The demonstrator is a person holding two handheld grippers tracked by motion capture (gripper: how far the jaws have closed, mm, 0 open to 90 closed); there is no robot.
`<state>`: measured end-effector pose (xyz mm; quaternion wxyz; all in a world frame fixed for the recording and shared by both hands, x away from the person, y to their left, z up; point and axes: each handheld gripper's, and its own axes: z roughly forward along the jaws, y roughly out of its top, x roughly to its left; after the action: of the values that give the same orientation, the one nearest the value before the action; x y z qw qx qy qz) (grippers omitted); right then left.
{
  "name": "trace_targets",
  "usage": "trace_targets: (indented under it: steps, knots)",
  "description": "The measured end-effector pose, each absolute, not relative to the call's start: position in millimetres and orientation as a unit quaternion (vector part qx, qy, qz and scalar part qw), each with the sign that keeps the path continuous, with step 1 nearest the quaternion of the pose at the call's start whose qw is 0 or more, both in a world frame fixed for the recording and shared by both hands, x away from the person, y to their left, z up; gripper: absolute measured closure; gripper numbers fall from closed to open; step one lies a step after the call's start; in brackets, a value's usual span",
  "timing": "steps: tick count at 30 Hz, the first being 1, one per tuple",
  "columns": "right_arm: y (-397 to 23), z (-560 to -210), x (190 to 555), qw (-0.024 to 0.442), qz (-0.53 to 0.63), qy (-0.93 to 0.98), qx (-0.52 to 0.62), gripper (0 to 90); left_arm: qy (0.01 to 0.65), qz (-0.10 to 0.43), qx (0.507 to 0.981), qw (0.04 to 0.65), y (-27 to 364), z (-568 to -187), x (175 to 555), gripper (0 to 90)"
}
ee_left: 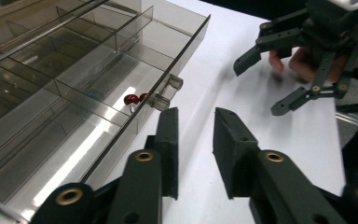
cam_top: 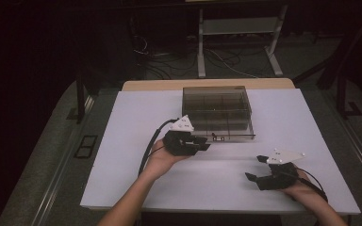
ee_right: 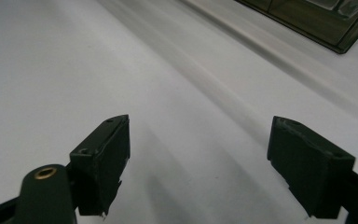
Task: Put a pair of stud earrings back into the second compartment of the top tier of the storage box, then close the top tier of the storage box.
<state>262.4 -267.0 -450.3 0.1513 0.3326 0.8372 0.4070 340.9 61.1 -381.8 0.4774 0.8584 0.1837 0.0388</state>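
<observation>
White table (cam_top: 122, 141) seen from above. Smoky clear compartment box (cam_top: 217, 113) placed at far centre. Left gripper (cam_top: 202, 143) held just beside box's front edge, near small latch (ee_left: 165, 93); jaws narrowed, small gap left, nothing gripped. Red beads (ee_left: 131, 99) seen inside compartment behind latch. Right gripper (cam_top: 257, 169) held over bare table, well apart from box; jaws spread wide, nothing held.

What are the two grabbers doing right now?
Left gripper: jaws open a little, holding nothing, near the clear box.
Right gripper: jaws wide open, empty.
</observation>
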Motion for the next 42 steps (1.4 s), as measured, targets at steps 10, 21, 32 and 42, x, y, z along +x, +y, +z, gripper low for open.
trace_targets:
  steps: [10,21,32,42]
  knots:
    - [-267,-450,262,0.152,0.406,0.837,0.335,20.4,0.185,0.031,0.861,0.473,51,-395,350,89.1]
    - [-267,-451,261,0.151,0.405,0.839,0.331,20.4,0.19,0.046,0.86,0.471,45,-398,356,89.5]
    - [-267,-451,261,0.153,0.405,0.839,0.33,20.4,0.194,0.058,0.858,0.472,42,-401,359,89.5]
    - [-266,-452,261,0.147,0.402,0.841,0.331,20.4,0.189,0.063,0.86,0.47,41,-403,360,89.5]
